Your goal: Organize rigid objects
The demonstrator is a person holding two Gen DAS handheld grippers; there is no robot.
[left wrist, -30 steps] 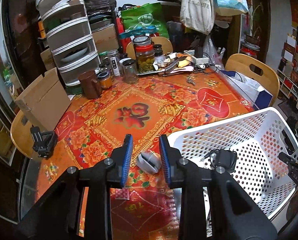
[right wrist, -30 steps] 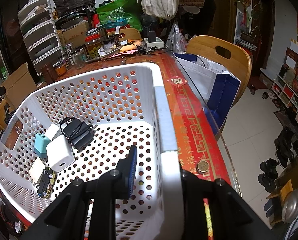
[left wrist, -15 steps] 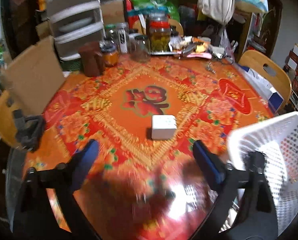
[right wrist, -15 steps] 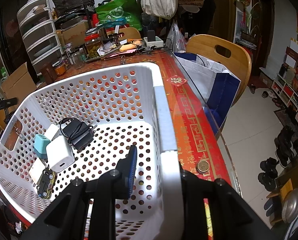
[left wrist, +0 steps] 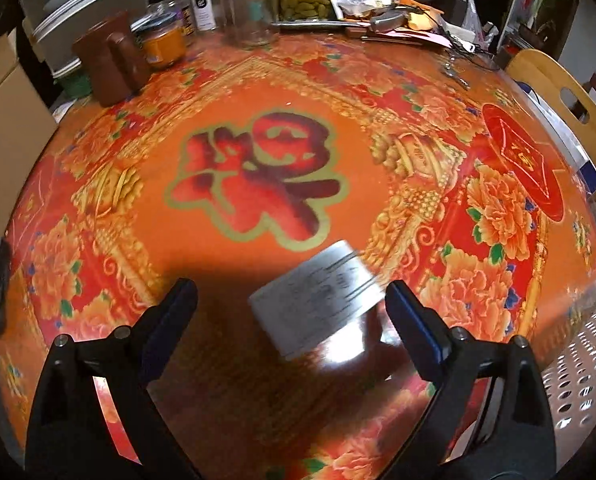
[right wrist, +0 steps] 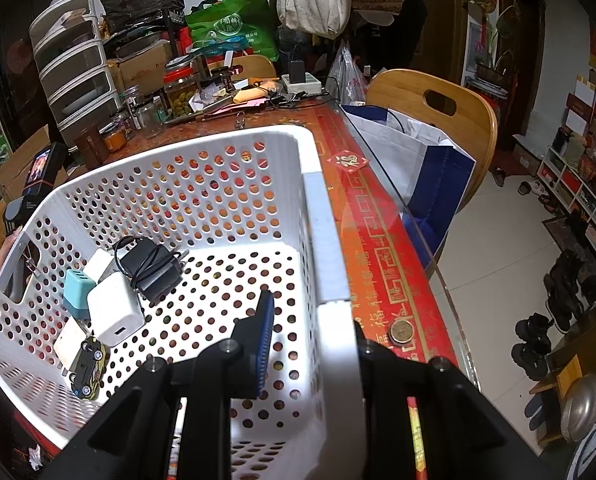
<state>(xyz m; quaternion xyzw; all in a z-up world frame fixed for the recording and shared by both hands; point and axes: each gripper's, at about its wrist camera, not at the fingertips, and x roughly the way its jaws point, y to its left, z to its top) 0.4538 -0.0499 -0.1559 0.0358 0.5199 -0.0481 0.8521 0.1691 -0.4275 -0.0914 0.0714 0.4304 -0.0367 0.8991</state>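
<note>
In the left wrist view my left gripper (left wrist: pixel 291 300) is open wide, low over the red patterned tablecloth (left wrist: pixel 257 168). A white box-shaped charger (left wrist: pixel 318 300) lies on the cloth between the fingers, blurred, touching neither. In the right wrist view my right gripper (right wrist: pixel 314 336) is shut on the right wall of the white perforated basket (right wrist: pixel 330 240). Inside the basket lie a black adapter with cord (right wrist: pixel 149 266), a white charger (right wrist: pixel 115 308), a teal plug (right wrist: pixel 77 292) and a small toy car (right wrist: pixel 87 368).
Jars (left wrist: pixel 253 12), a brown mug (left wrist: pixel 105 64) and clutter stand at the table's far edge. The basket corner (left wrist: pixel 578 368) shows at the lower right of the left wrist view. Wooden chairs (right wrist: pixel 430 108), a white and blue bag (right wrist: pixel 422 148) and a coin (right wrist: pixel 401 331) are by the table's right edge.
My left gripper opened wide, moved forward and dropped low over the white charger, which now lies between its fingers. The right gripper and the basket have not moved.
</note>
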